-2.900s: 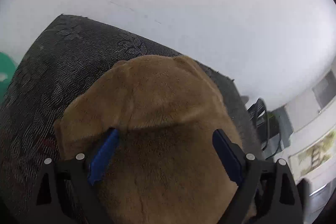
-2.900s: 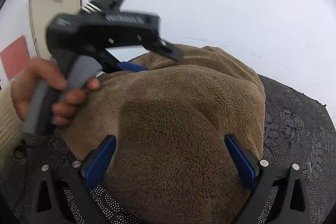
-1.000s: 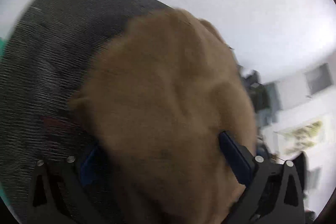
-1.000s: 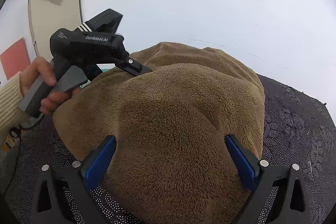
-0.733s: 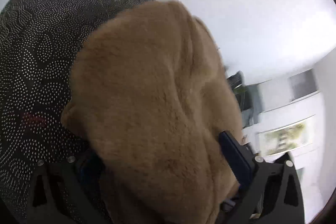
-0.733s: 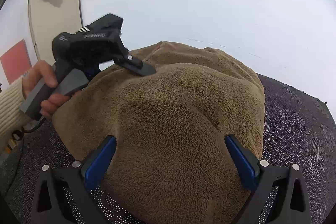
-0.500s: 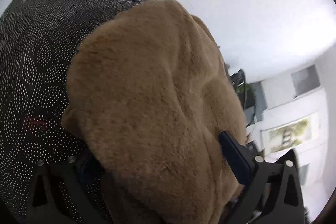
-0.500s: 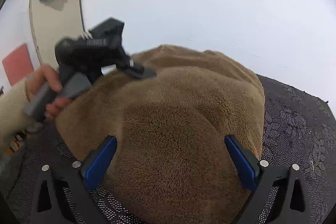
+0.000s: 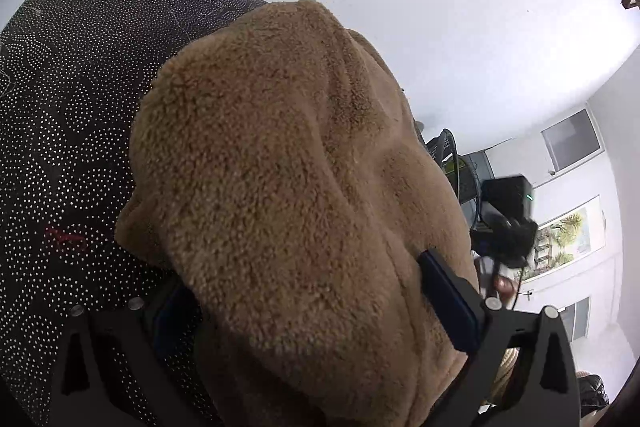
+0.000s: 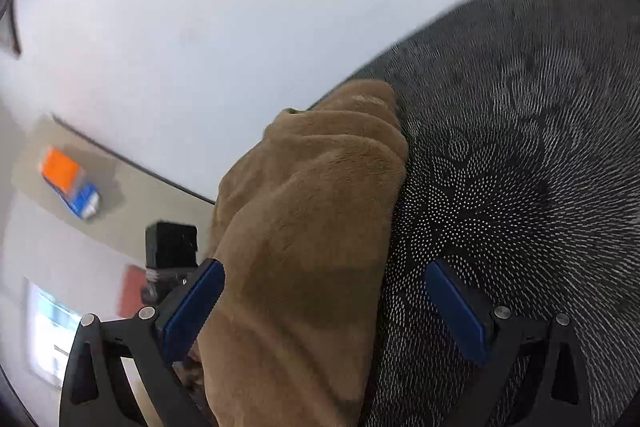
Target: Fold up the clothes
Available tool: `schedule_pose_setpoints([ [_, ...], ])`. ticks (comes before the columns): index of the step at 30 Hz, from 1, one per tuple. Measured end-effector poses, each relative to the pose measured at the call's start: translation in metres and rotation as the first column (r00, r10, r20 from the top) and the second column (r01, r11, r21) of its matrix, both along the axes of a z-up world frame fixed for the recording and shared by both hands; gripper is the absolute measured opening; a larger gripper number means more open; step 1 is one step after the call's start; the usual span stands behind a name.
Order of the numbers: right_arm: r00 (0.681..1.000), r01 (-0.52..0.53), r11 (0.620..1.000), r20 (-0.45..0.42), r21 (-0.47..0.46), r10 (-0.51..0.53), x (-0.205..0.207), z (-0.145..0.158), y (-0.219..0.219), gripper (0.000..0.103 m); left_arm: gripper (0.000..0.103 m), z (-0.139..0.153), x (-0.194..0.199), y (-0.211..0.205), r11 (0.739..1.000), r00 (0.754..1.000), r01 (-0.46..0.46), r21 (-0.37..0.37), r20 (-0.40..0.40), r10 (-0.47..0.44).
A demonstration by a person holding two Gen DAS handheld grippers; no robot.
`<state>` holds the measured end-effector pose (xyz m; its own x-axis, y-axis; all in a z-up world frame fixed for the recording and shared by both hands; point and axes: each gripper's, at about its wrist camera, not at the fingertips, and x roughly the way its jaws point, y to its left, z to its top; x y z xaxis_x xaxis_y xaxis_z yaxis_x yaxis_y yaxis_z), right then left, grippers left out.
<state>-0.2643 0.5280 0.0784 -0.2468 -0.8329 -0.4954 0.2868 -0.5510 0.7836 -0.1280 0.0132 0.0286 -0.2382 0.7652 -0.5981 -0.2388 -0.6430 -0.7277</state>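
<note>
A brown fleece garment (image 9: 288,195) lies bunched on a black cloth with a white dotted pattern (image 9: 68,107). My left gripper (image 9: 304,291) is open and low over the fleece, which fills the gap between its jaws. The fleece covers the left blue pad, and the right pad (image 9: 444,299) shows. In the right wrist view the same garment (image 10: 304,235) runs up the left half of the gap. My right gripper (image 10: 324,271) is open, its left pad (image 10: 192,307) against the fleece and its right pad (image 10: 456,311) over the dotted cloth (image 10: 520,155).
The right gripper's black body (image 9: 504,223) and a person's hand (image 9: 504,285) show past the garment's right edge. The left gripper's black box (image 10: 172,247) shows at the left. An orange and blue packet (image 10: 68,183) lies on a beige surface. A plain white surface lies beyond the cloth.
The right wrist view has swung sharply: the fleece now sits left of centre with dotted cloth on the right, and the picture is blurred. The left gripper stays open over the garment.
</note>
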Motion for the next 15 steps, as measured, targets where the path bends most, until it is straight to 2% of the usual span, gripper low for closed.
schedule_pose_setpoints([
  [3, 0.998, -0.016, 0.999, 0.055, -0.034, 0.018, -0.012, -0.014, -0.009, 0.102, 0.102, 0.006, 0.002, 0.001, 1.0, 1.0, 0.003, 0.003, 0.002, -0.003],
  [4, 0.999, -0.029, 0.999, 0.034, -0.022, 0.03, -0.012, -0.012, -0.016, 0.102, 0.102, 0.005, 0.002, -0.003, 1.0, 1.0, 0.004, 0.004, 0.001, -0.004],
  [6, 0.996, -0.078, 0.997, 0.05, -0.015, 0.078, -0.013, -0.016, -0.032, 0.102, 0.102, 0.005, 0.002, -0.008, 1.0, 1.0, 0.007, 0.005, 0.001, -0.007],
  [8, 0.992, -0.121, 0.991, 0.033, 0.054, 0.12, -0.011, -0.016, -0.053, 0.102, 0.102, 0.006, 0.006, -0.015, 1.0, 1.0, 0.01, 0.007, 0.0, -0.01],
  [11, 0.97, -0.243, 0.967, 0.042, 0.076, 0.24, -0.003, -0.019, -0.091, 0.103, 0.102, 0.004, 0.009, -0.009, 1.0, 1.0, 0.013, 0.007, -0.001, -0.013],
  [13, 0.967, -0.256, 0.962, 0.037, 0.092, 0.254, -0.001, -0.02, -0.104, 0.103, 0.102, 0.002, 0.013, -0.005, 1.0, 1.0, 0.014, 0.008, -0.001, -0.014],
  [15, 0.965, -0.258, 0.964, 0.058, 0.063, 0.255, -0.004, -0.023, -0.106, 0.103, 0.102, 0.002, 0.013, -0.007, 1.0, 1.0, 0.014, 0.009, 0.001, -0.014],
])
